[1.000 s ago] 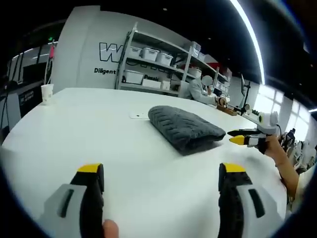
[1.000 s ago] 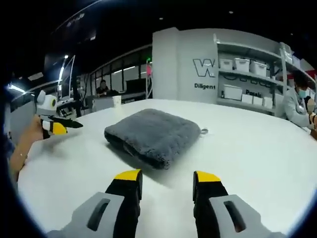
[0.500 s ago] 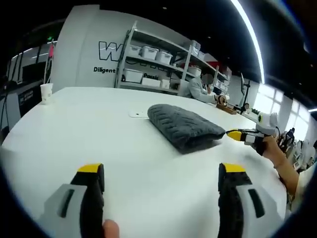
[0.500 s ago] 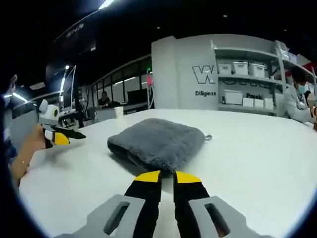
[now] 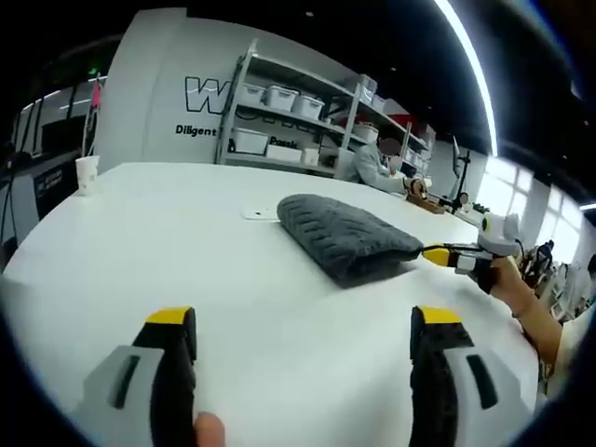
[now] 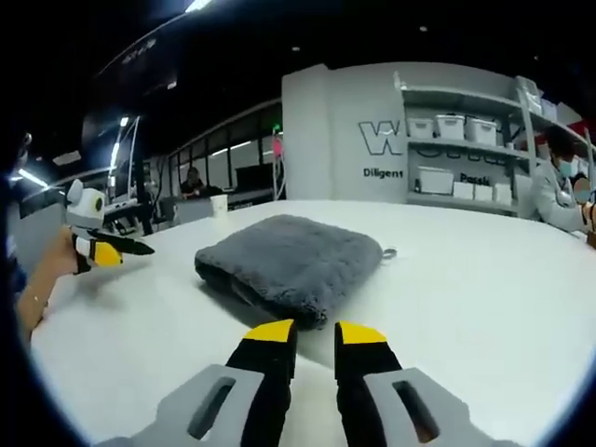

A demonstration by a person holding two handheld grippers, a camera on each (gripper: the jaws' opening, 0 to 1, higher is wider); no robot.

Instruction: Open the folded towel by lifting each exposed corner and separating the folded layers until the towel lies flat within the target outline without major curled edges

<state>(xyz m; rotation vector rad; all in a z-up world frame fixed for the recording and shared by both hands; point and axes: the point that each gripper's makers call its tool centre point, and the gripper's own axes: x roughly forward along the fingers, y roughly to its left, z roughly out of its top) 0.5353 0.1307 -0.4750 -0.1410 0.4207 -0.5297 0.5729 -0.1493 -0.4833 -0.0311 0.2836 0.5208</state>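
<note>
Right gripper [image 6: 315, 332] at lower centre of its view, jaws nearly together with a slim gap, pinching nothing, just short of the folded grey towel [image 6: 289, 264] mid-frame on the white table [image 6: 484, 279]. Left gripper [image 5: 303, 319] spread wide, bottom of frame, towel right of centre.

The pale grey back wall [image 6: 326, 130] bears a large dark "W" and, beneath it, smaller dark "Diligent"; further lettering is hidden behind shelving.

Folded towel [image 5: 346, 238] lies mid-bench [image 5: 140, 242]; right tool [image 5: 430, 253] just beside one edge, left tool [image 6: 112, 248] well apart, near the bench edge.
</note>
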